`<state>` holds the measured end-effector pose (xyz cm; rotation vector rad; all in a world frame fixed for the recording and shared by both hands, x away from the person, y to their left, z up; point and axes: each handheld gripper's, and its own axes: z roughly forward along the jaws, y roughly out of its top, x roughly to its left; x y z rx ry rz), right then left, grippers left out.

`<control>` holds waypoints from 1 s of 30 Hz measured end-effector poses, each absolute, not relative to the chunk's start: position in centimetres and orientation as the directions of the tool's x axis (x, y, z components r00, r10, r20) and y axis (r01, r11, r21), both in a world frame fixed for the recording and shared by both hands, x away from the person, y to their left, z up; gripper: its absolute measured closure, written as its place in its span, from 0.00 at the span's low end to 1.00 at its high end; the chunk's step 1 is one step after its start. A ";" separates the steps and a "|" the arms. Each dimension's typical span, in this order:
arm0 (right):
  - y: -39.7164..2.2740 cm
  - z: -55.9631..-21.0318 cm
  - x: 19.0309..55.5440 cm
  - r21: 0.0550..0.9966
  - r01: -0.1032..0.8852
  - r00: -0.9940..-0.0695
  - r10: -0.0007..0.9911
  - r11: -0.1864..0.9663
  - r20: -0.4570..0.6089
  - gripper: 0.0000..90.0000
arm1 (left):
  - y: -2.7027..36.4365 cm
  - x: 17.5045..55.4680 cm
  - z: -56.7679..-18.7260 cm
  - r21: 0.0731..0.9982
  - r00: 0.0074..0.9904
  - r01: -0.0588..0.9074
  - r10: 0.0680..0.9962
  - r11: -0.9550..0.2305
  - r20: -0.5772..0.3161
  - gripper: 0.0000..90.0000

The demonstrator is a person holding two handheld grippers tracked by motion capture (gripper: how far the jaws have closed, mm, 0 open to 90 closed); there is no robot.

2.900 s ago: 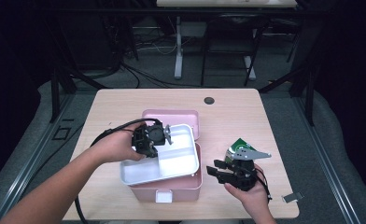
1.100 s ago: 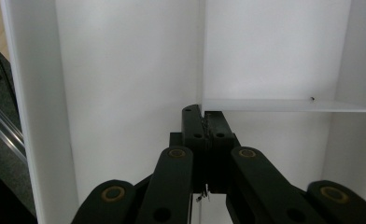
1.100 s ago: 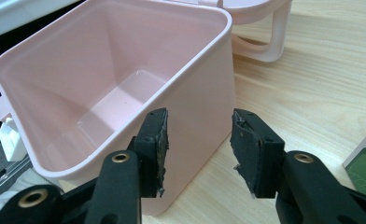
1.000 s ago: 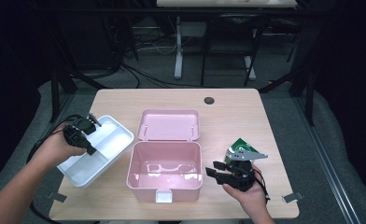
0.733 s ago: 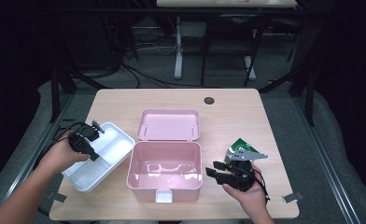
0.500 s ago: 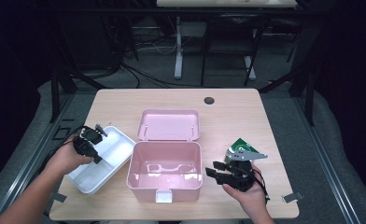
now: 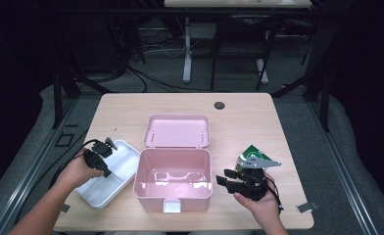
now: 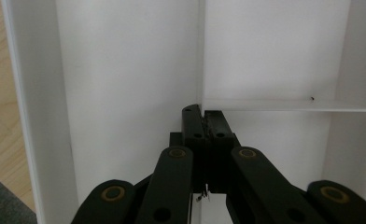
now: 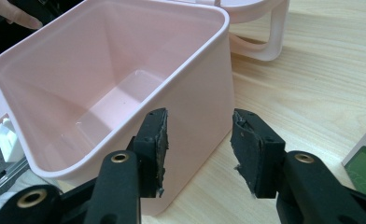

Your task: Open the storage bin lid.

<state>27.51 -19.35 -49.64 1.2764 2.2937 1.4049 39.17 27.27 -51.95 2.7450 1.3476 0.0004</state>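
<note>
A white divided tray [image 7: 117,172] lies on the table to the left of the pink box [image 7: 173,152], which stands with its lid [image 7: 178,131] folded back and its inside bare. My left gripper [image 7: 103,164] is shut on the tray's middle divider; in the left gripper view the pads [image 8: 203,116] pinch that thin wall inside the tray [image 8: 125,70]. My right gripper [image 7: 224,178] rests just right of the box, open, its fingers [image 9: 197,149] apart in front of the box's outer wall [image 9: 204,93] with nothing between the pads.
A green and white package [image 7: 252,154] lies on the table behind my right gripper, and its corner [image 9: 364,163] shows in the right gripper view. A small black round piece [image 7: 219,105] sits near the table's far edge. Dark cables and stands lie beyond the table.
The left gripper carried the white tray out of the pink box to its left, then lowered it toward the front onto the table. The right gripper has not moved.
</note>
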 end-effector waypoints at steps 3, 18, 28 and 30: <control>-19.3 -49.6 27.5 0.792 0.579 -0.620 0.735 0.192 0.275 0.62 | 27.3 39.2 -52.3 0.073 0.611 0.791 0.790 -0.608 -0.040 0.99; -19.5 -49.7 27.5 0.792 0.582 -0.615 0.739 0.188 0.277 0.61 | 27.0 39.2 -53.7 0.082 0.613 0.789 0.790 -0.609 -0.028 0.98; -19.3 -49.4 27.6 0.793 0.571 -0.613 0.753 0.214 0.238 0.61 | 28.1 38.1 -51.1 0.189 0.604 0.790 0.794 -0.584 -0.072 0.89; -19.3 -49.1 27.6 0.795 0.567 -0.621 0.746 0.215 0.241 0.61 | 28.3 37.9 -50.7 0.231 0.596 0.792 0.798 -0.566 -0.088 0.88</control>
